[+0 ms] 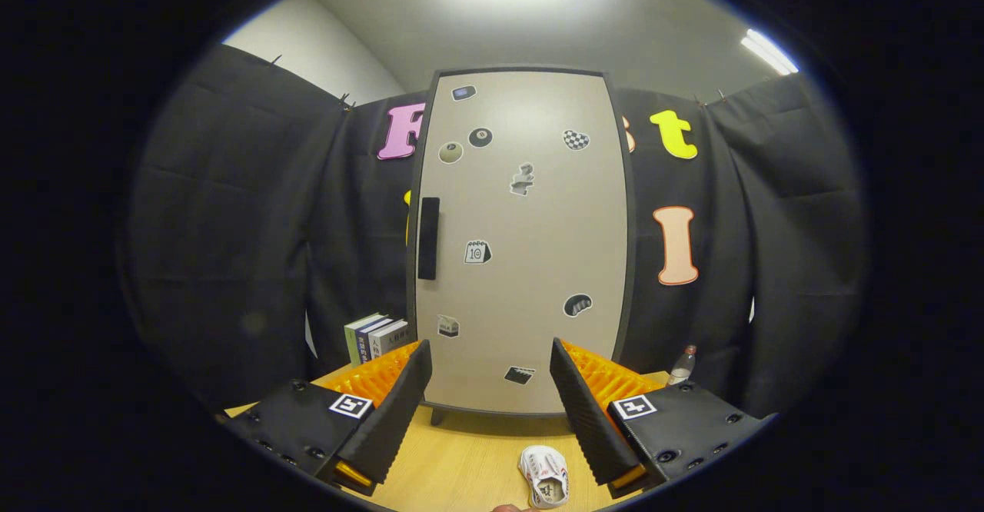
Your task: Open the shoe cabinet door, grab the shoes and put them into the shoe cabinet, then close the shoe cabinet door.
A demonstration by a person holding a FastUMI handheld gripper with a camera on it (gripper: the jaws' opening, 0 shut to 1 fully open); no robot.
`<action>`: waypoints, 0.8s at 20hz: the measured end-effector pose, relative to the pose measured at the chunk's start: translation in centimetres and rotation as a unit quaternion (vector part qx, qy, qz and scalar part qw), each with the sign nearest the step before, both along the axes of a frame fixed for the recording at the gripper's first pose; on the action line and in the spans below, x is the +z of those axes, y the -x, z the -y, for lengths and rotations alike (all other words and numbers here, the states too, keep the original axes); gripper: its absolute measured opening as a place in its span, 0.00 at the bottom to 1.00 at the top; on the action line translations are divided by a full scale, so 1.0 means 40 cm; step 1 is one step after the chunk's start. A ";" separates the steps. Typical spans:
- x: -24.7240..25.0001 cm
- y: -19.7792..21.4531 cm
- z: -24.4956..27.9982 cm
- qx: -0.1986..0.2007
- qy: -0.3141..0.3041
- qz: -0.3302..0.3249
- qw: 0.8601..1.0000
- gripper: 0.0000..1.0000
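A tall shoe cabinet (523, 235) stands on the wooden table straight ahead of me, its light door shut and dotted with stickers. A dark vertical handle (428, 237) sits on the door's left side. A small white shoe (545, 476) lies on the table between my fingers, close to the right one. My gripper (490, 420) is open, fingers wide apart with nothing held, some way short of the cabinet.
Several upright books (377, 337) stand left of the cabinet's base. A plastic bottle (682, 366) stands to its right. The wooden table (461, 458) runs from the fingers to the cabinet. Black cloth walls surround the booth.
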State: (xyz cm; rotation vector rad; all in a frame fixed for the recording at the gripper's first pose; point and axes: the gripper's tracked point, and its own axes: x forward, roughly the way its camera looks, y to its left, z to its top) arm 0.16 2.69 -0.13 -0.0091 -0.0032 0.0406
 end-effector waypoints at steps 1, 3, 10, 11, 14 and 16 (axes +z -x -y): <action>-0.002 0.001 -0.004 0.002 0.001 -0.001 1.000 0.97; -0.002 0.000 -0.007 0.002 0.003 -0.001 1.000 0.97; -0.004 -0.001 -0.008 -0.003 0.006 -0.001 1.000 0.97; -0.002 -0.003 -0.012 -0.003 0.007 -0.002 1.000 0.97; 0.009 -0.013 -0.024 -0.002 0.014 0.001 1.000 0.97; 0.018 -0.024 -0.030 -0.002 0.019 0.001 1.000 0.97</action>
